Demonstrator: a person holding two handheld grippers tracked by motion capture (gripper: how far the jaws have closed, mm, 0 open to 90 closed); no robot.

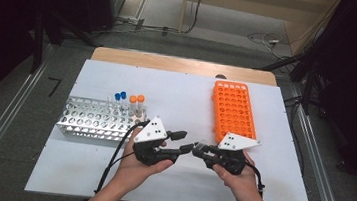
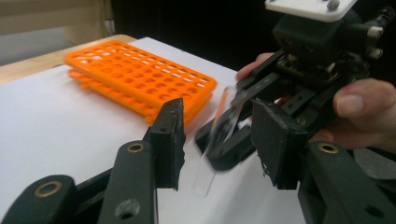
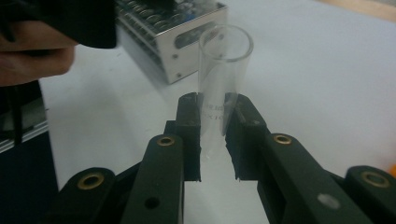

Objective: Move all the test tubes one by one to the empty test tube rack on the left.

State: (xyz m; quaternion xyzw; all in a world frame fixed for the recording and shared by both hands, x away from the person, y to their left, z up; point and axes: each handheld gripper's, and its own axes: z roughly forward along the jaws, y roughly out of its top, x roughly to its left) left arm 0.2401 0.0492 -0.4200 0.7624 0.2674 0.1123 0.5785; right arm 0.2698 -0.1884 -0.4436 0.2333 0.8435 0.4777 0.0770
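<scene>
My right gripper [image 3: 215, 135] is shut on a clear, uncapped glass tube [image 3: 224, 60], whose open mouth points away from the camera. In the high view both grippers meet near the front middle of the white board: the right gripper [image 1: 199, 150] holds the tube [image 1: 202, 144] toward the left gripper [image 1: 178, 143]. In the left gripper view the tube [image 2: 219, 130] hangs slanted in the gap between my left gripper's [image 2: 219, 140] jaws. Those jaws stand apart and do not press on it. The right gripper [image 2: 233, 100] grips the tube's upper part.
A silver metal rack [image 1: 94, 119] stands at the left, with two blue-capped tubes [image 1: 120, 96] and two orange-capped tubes [image 1: 137, 98] at its right end. An orange rack [image 1: 234, 110] lies at the right. The white board [image 1: 177, 90] ends close in front of the hands.
</scene>
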